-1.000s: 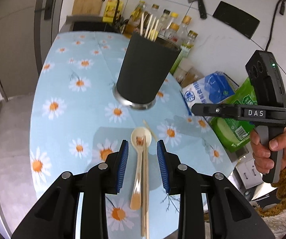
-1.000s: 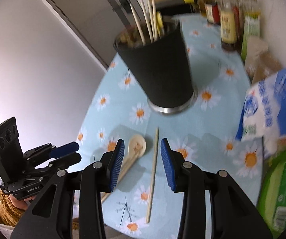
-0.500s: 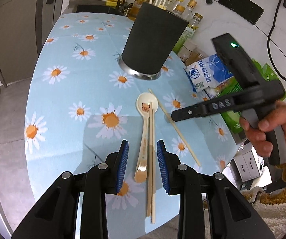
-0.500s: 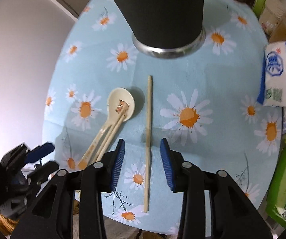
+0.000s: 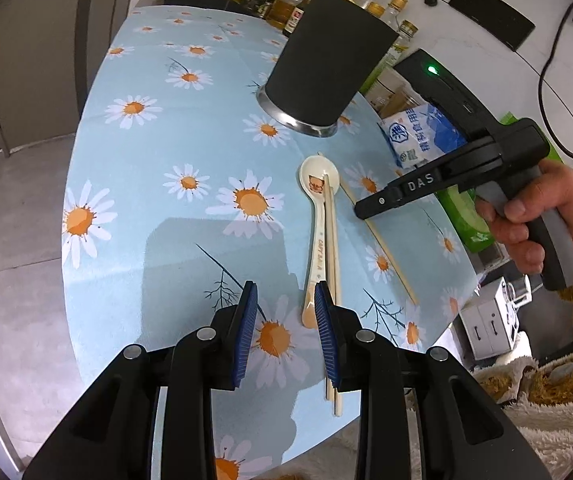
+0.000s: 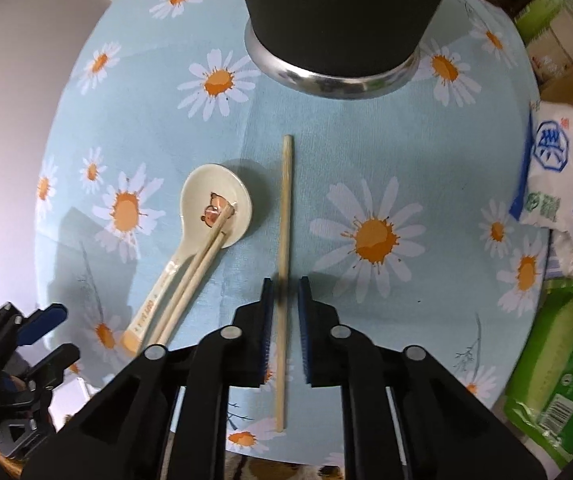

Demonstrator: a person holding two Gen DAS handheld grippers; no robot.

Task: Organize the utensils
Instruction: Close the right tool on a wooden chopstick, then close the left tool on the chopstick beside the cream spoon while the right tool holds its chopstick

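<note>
The right hand-held gripper (image 6: 285,312) straddles a slim wooden chopstick (image 6: 285,208) at a narrow gap, pads apart from it. The left hand-held gripper (image 5: 282,322) stands wide, a glossy ceramic spoon (image 5: 318,216) just ahead.

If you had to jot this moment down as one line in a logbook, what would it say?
right gripper: fingers straddling lone chopstick, not clamped | left gripper: open, empty | spoon, chopstick pair: on table | holder: upright

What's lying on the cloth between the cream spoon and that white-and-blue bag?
In the right wrist view, a single loose wooden chopstick lies between the cream ceramic spoon and the white-and-blue bag, on the daisy-print tablecloth.
</note>
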